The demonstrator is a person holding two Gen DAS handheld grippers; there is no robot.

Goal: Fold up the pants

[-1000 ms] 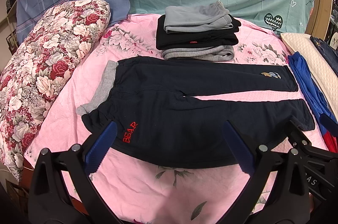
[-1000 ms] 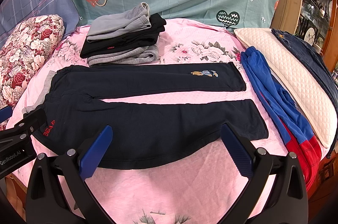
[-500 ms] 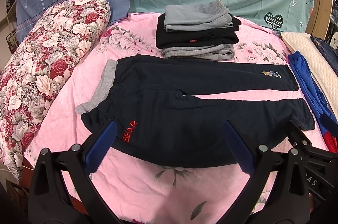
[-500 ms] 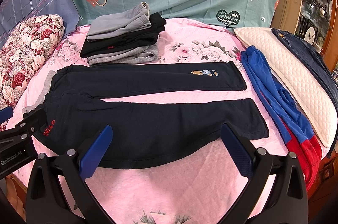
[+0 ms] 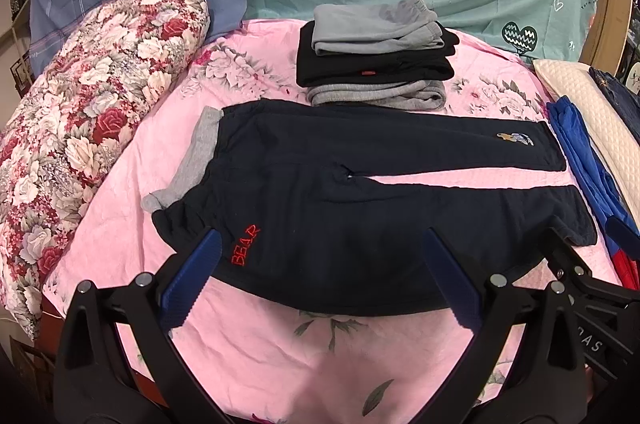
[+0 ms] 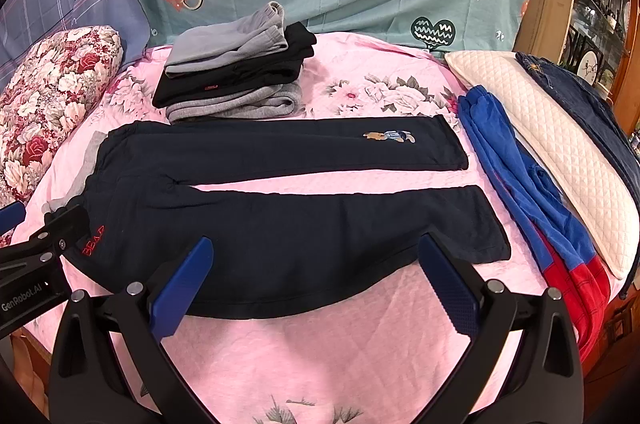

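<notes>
Dark navy pants (image 5: pixel 340 200) lie flat and spread on the pink bedsheet, grey waistband at the left, both legs running right. Red "BEAR" lettering is near the waist. They also show in the right wrist view (image 6: pixel 280 208). My left gripper (image 5: pixel 320 276) is open and empty, hovering over the near edge of the pants by the waist. My right gripper (image 6: pixel 316 284) is open and empty over the near leg. The left gripper's body also shows at the left edge of the right wrist view (image 6: pixel 36 264).
A stack of folded grey and black pants (image 5: pixel 376 60) sits behind the spread pair. A floral quilt (image 5: pixel 76 128) lies on the left. Blue and red garments (image 6: pixel 532 200), a white pillow (image 6: pixel 560 144) and dark jeans (image 6: pixel 592 112) lie on the right.
Almost nothing has changed. Both grippers have held nearly still above the near edge of the pants, with only a slight drift of the view.
</notes>
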